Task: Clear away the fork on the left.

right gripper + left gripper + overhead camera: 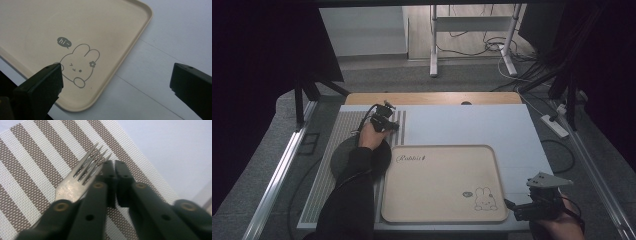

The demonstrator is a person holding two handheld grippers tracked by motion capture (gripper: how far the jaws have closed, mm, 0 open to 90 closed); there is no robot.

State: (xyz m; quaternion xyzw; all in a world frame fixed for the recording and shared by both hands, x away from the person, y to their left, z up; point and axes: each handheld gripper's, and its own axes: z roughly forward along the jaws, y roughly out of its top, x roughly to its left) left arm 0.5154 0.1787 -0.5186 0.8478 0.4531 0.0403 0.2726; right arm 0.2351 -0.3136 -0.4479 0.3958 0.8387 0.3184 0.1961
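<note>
A metal fork (pixel 72 186) lies on the brown-and-white striped placemat (pixel 32 157), its tines pointing away from the camera. My left gripper (pixel 114 163) is just right of it, its jaws almost together with nothing between them; the left jaw overlaps the tines. From above, the left gripper (pixel 386 121) hovers over the far right edge of the placemat (pixel 337 145). My right gripper (pixel 117 72) stands wide open and holds nothing, above the near right corner of a beige tray (pixel 75 22) printed with a rabbit. In the high view this right gripper (pixel 518 207) is beside the tray (pixel 437 190).
A dark round plate (pixel 381 156) rests on the placemat, partly under the left forearm. The white tabletop (pixel 472 125) stretches behind and to the right of the tray. A power strip (pixel 555 125) and cables lie on the floor at the right.
</note>
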